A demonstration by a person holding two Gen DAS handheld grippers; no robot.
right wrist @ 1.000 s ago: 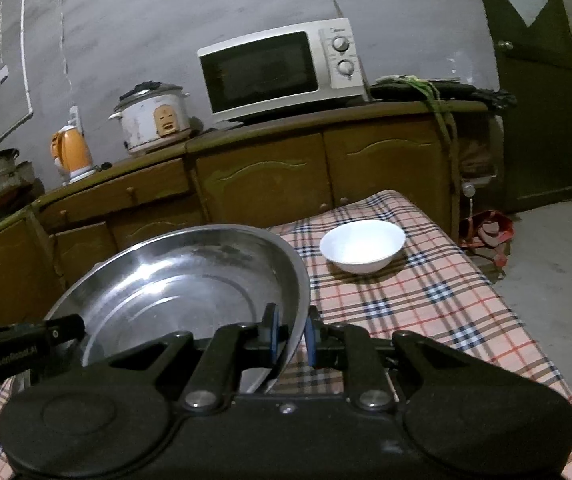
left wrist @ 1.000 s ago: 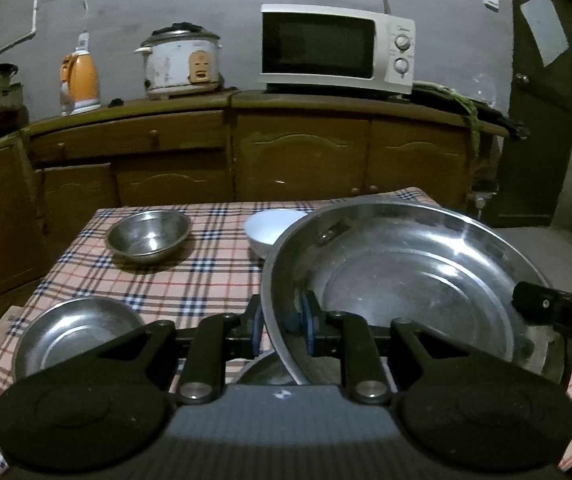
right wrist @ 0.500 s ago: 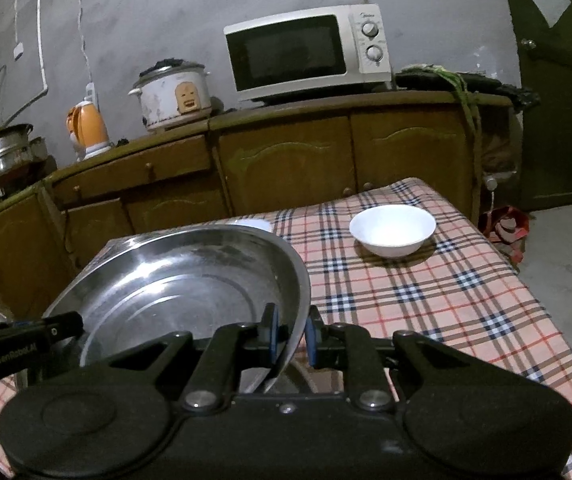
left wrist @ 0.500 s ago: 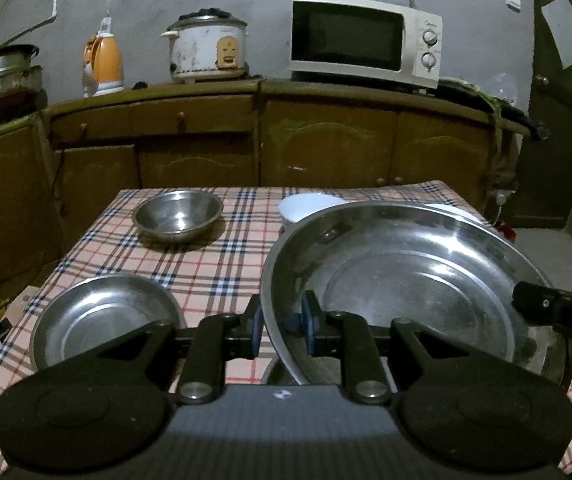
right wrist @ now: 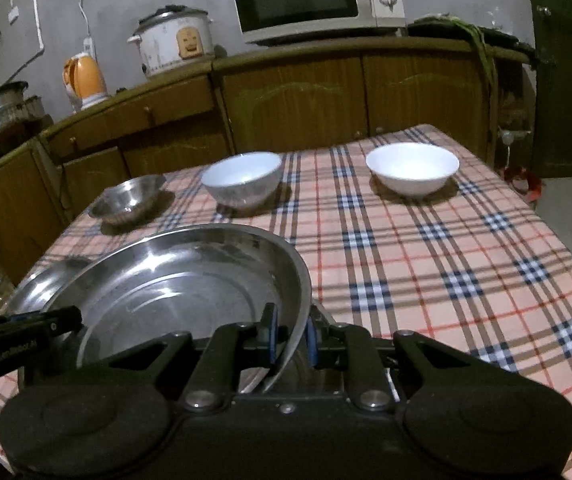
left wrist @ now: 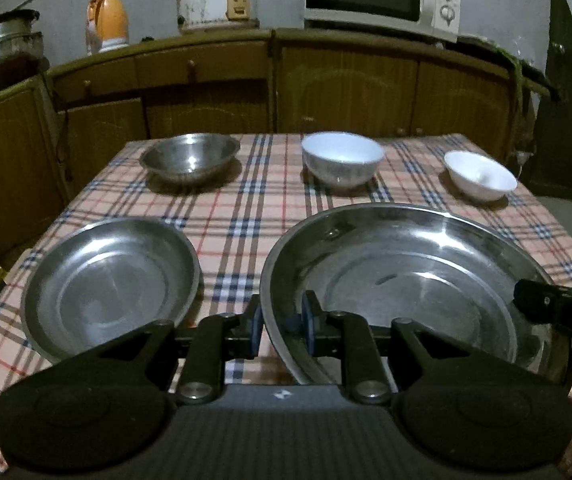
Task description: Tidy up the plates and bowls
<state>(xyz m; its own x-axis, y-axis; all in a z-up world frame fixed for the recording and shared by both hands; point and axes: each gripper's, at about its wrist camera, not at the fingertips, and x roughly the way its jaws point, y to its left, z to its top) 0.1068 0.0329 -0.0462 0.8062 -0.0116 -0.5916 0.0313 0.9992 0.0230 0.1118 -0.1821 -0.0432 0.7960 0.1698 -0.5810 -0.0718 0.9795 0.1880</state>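
A: Left wrist view, item one?
B: The large steel plate (left wrist: pixel 414 280), sitting low over the checked tablecloth (left wrist: pixel 238 216). The left gripper (left wrist: pixel 282 326) is pinching that plate's near-left rim, jaws nearly closed with only the rim between the pads. The tip of the right gripper (left wrist: pixel 558 312) is showing at the plate's right edge.

A: Other stock, placed from the large plate?
B: A smaller steel plate (left wrist: pixel 110 288) is lying just to its left, apart from it. Beyond it, a steel bowl (left wrist: pixel 190 158) at far left, a bigger white bowl (left wrist: pixel 342 158) straight behind, a smaller white bowl (left wrist: pixel 480 176) behind and to the right. All three are standing upright.

A: Right wrist view?
B: The right gripper (right wrist: pixel 292 338) is clamping the same large steel plate (right wrist: pixel 182 280) at its near-right rim, jaws almost shut on the metal. The left gripper (right wrist: pixel 38 328) is reaching in at the plate's left side. The smaller steel plate (right wrist: pixel 42 284) is peeking out behind the large plate's left edge. Farther back, the steel bowl (right wrist: pixel 128 200), the bigger white bowl (right wrist: pixel 242 180) and the smaller white bowl (right wrist: pixel 412 168) are lining up left to right.
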